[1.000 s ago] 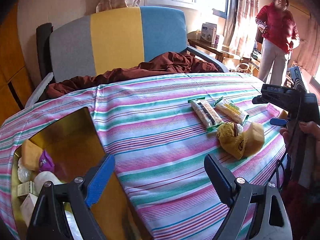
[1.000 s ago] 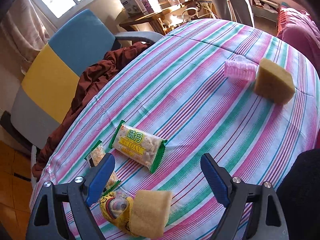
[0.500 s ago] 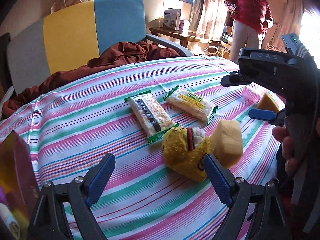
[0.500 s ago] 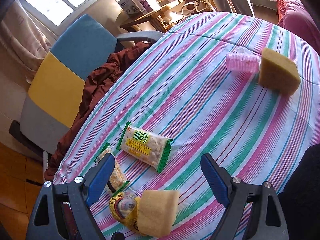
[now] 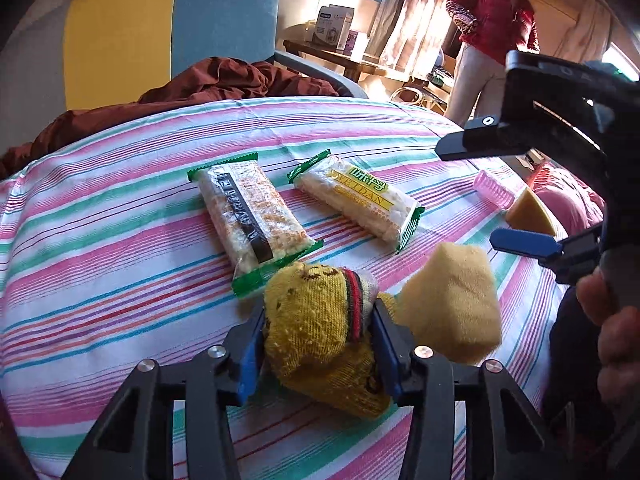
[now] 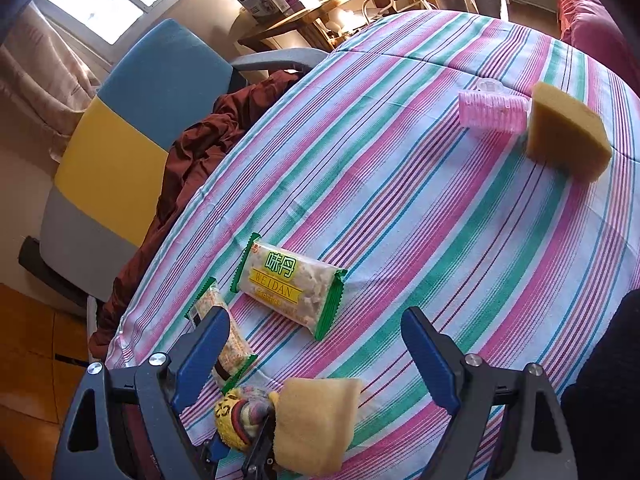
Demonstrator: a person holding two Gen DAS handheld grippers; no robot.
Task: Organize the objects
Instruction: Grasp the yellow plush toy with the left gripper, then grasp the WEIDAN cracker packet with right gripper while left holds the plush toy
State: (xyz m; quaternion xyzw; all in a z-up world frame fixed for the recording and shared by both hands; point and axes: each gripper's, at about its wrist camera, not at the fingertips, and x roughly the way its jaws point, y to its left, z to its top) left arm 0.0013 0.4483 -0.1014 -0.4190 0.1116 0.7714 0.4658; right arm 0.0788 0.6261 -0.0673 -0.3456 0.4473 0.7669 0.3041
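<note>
Yellow sock (image 5: 320, 320) lying bunched on the striped table (image 5: 120, 240), squeezed between the blue pads of the left claw (image 5: 318, 354). Jaws just closed in from wide, now pressing both flanks of the sock; dark cuff band up near the far end, toe spilling out below the right-hand pad. Just right of that claw, touching the sock: a sponge (image 5: 452, 300), tan and blocky, tilted. Just beyond the claw tips: a clear cereal bar (image 5: 252, 216) with a dark label strip, its near green end almost against the sock. Right of that bar, a little farther off: a WEIDAN snack (image 5: 356, 200), yellow label, green crimped ends. Well beyond and to the right: a pink curler (image 5: 494, 190) and a second sponge wedge (image 5: 528, 212), side by side.

Right claw (image 6: 316, 344) held above the table with jaws spread wide, nothing between the pads. Under its left finger: the cereal bar end; just ahead of the gap, the WEIDAN snack; below, at the frame's bottom edge, sock and sponge. Far ahead to the right: curler touching the wedge.

Past the table's far edge: a brown cloth (image 5: 224, 80) heaped on a blue, yellow and grey chair (image 5: 160, 32). Person in a red jacket (image 5: 492, 16) standing by the curtains.
</note>
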